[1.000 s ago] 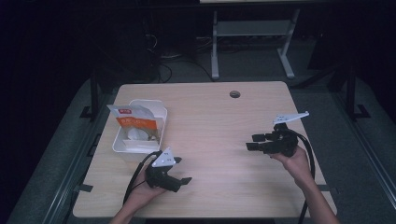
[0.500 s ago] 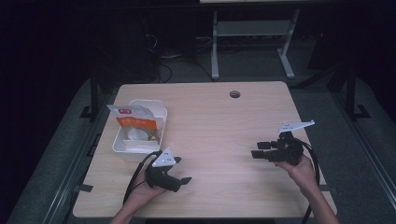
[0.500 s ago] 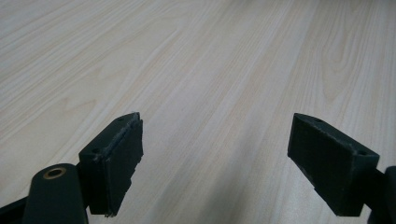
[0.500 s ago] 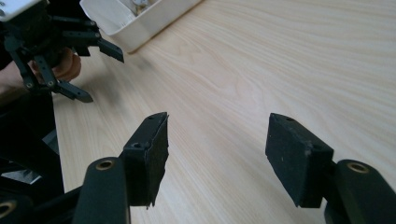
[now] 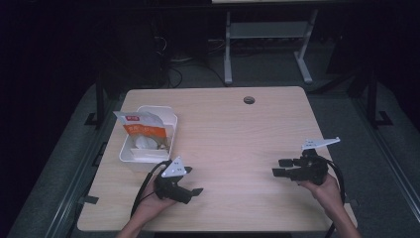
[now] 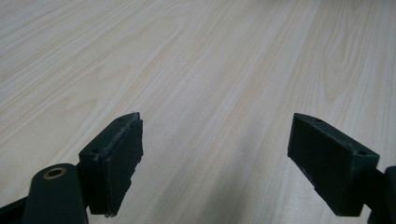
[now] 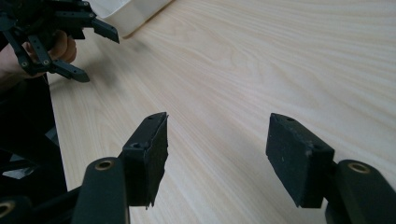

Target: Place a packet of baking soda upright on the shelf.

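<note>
Seen from the high view: a pale wooden worktop (image 5: 233, 144) with a round cable hole (image 5: 249, 100) near its far edge, and a white plastic bin (image 5: 147, 135) standing at the left side. Inside the bin, an orange-and-white snack packet (image 5: 140, 127) propped upright against the far left wall, with a pale rounded item beside it, too small to name. Near the front edge, just beside the bin's near corner, the left hand-held gripper (image 5: 194, 188), jaws apart and empty, pointing right. Well apart at the right side, the right hand-held gripper (image 5: 280, 167), jaws spread with nothing between them, pointing left across bare wood. Left gripper view: two black jaws set wide over plain wood grain, nothing between the pads. Right gripper view: jaws likewise parted and empty over the worktop; farther off at upper left, the left hand-held gripper (image 7: 97, 51) held in a hand, and behind it a corner of the white plastic bin (image 7: 128, 13).
</note>
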`<action>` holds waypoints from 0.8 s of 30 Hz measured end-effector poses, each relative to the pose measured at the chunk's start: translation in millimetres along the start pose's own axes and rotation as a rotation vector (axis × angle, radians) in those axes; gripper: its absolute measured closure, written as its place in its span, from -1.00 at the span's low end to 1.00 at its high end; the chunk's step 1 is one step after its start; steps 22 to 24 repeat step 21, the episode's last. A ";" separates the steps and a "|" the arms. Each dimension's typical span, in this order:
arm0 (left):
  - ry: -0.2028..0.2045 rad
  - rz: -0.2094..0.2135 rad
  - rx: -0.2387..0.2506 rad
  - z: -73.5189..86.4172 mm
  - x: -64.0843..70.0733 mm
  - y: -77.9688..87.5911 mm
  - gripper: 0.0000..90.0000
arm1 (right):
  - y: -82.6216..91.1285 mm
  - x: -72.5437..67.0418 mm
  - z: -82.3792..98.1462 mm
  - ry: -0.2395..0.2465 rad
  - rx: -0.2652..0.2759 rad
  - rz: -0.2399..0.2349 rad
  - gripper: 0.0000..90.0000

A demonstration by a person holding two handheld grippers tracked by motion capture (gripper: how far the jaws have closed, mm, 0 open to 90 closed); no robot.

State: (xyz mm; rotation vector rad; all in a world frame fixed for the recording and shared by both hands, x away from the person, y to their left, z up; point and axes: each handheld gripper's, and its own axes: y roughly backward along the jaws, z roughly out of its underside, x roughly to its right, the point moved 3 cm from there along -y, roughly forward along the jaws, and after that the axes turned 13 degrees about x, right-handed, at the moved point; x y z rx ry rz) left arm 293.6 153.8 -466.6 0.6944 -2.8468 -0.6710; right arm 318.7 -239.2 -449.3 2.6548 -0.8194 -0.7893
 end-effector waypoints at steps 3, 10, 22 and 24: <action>0.002 0.001 -0.001 0.2 0.3 -0.3 -0.61 | 1.7 -1.0 6.4 -0.008 0.002 -0.002 -0.17; 0.004 0.003 -0.003 1.0 0.4 -0.2 -0.61 | 3.5 -6.5 20.8 0.005 0.003 0.003 -0.18; 0.004 0.001 0.001 0.9 0.7 0.6 -0.61 | -1.7 -20.9 34.1 0.022 -0.004 0.010 -0.22; 0.004 0.001 0.001 0.9 0.7 0.6 -0.61 | -1.7 -20.9 34.1 0.022 -0.004 0.010 -0.22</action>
